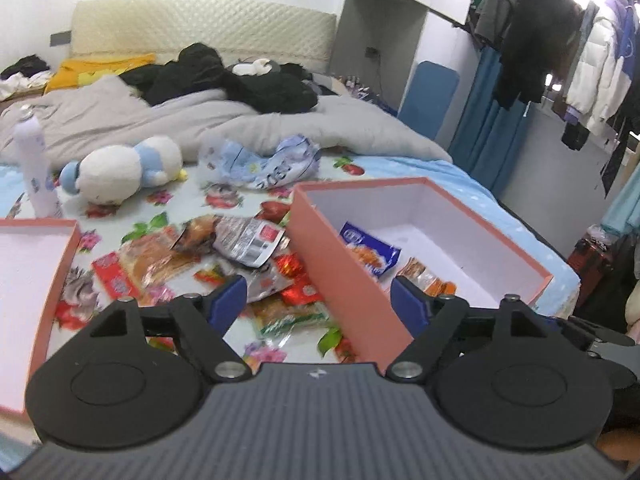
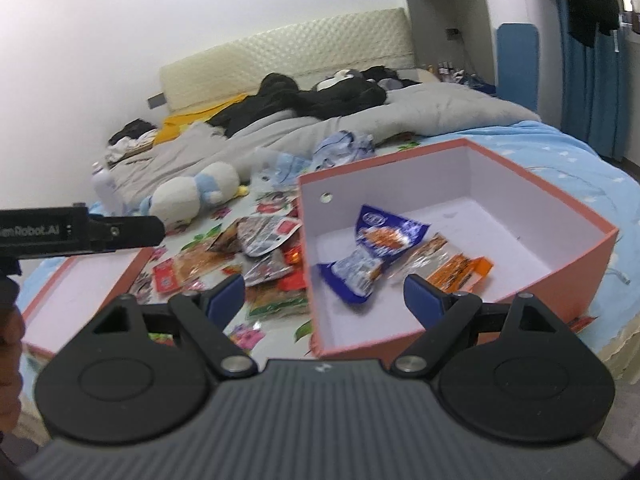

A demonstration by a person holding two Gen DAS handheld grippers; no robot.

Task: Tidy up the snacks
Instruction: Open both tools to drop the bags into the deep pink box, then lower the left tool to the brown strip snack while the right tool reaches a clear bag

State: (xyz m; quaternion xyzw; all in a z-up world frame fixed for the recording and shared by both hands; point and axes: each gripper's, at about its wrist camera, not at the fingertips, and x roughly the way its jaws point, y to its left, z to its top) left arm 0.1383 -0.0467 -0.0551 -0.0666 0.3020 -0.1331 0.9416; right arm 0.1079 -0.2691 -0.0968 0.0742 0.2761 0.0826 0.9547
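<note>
Inspected left to right. At far left, white spray bottle (image 1: 34, 168) stood upright on floral sheet (image 1: 160, 200), behind pink box lid (image 1: 36, 276) lying inside-up. Plush toy (image 1: 124, 168) lay on its side beside the bottle. Loose snack packets (image 1: 224, 256) found heaped between lid and pink box (image 1: 332, 268), overlapping one another. Crumpled plastic bag (image 1: 264, 164) noted behind the heap; grey duvet (image 1: 120, 116) and dark clothing (image 1: 224, 80) farther back. Left gripper (image 1: 318, 292) held above near edge of heap and box's near wall, jaws wide, nothing between them. Inside box: blue packet (image 2: 372, 252) and orange packet (image 2: 460, 270), lying flat and near each other. Right gripper (image 2: 324, 292) held over box's near wall, jaws wide, empty. Print on packets too blurred to read. Lettering "Robot.AI" legible on black device (image 2: 80, 232) at left edge of right wrist view.
</note>
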